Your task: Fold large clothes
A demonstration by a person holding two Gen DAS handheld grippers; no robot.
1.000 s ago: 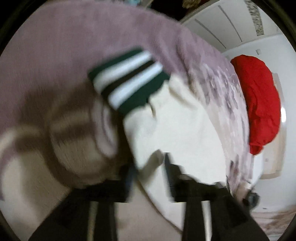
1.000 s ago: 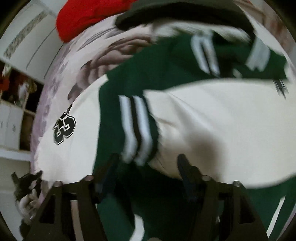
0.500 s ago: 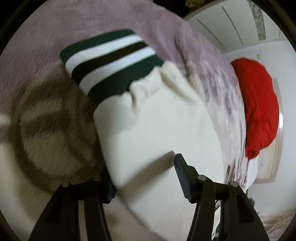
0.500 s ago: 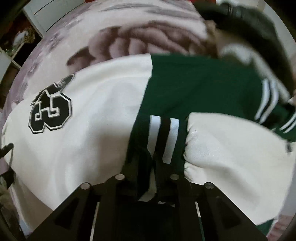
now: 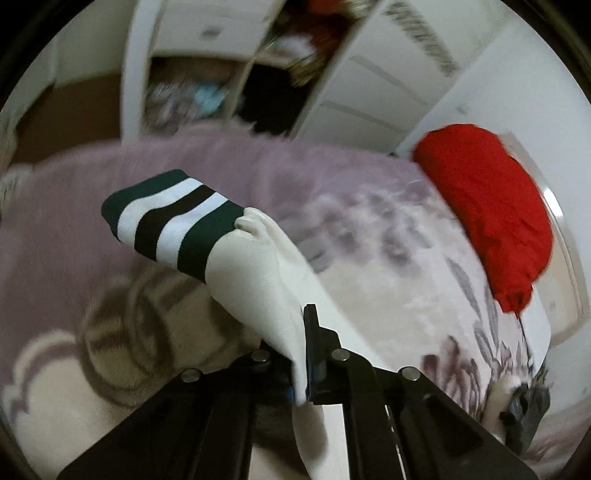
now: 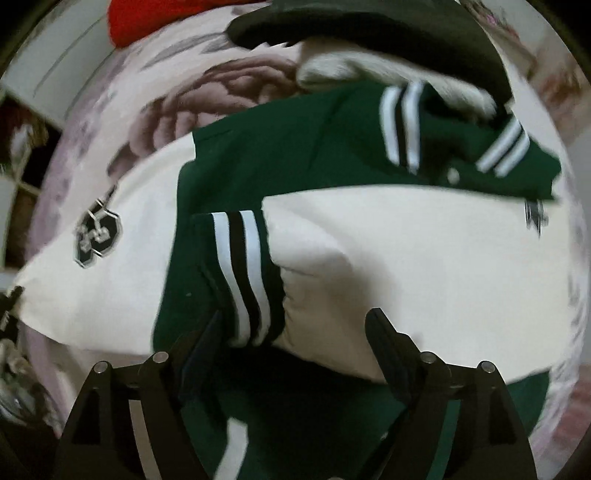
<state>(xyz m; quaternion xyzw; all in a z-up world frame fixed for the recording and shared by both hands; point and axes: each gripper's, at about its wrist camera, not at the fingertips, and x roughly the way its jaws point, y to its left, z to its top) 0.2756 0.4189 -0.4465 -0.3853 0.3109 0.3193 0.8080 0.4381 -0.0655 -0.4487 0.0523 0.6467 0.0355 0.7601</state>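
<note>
The left gripper (image 5: 301, 354) is clamped on the cream sleeve (image 5: 258, 288) of a varsity jacket, its two black fingers pressed together with the cloth pinched between them. From the jaws the sleeve rises toward eleven o'clock and ends in a ribbed cuff (image 5: 170, 218) banded in dark green, white and black. The cuff hangs clear above a mauve blanket (image 5: 66, 236) printed with pale flowers. At two o'clock a red bundle of cloth (image 5: 487, 221) lies on the blanket's far edge. Beyond it, at twelve o'clock, stands a white shelving unit (image 5: 236, 55), blurred, with indistinct items inside.

The right gripper (image 6: 295, 332) points almost straight down and its jaws are opening, standing wide apart. Between them, but not pressed by either finger, lie the other striped cuff (image 6: 243, 273) and the start of its cream sleeve (image 6: 406, 258), which runs off toward three o'clock. Both rest on the jacket's dark green body (image 6: 258, 155), spread flat on the blanket. At nine o'clock a cream panel carries a black-and-white number patch (image 6: 96, 240). At one o'clock sits the jacket's striped collar (image 6: 502, 147), and above it, at twelve o'clock, a dark garment with a pale fleecy lining (image 6: 369, 33) partly overlaps the jacket.
</note>
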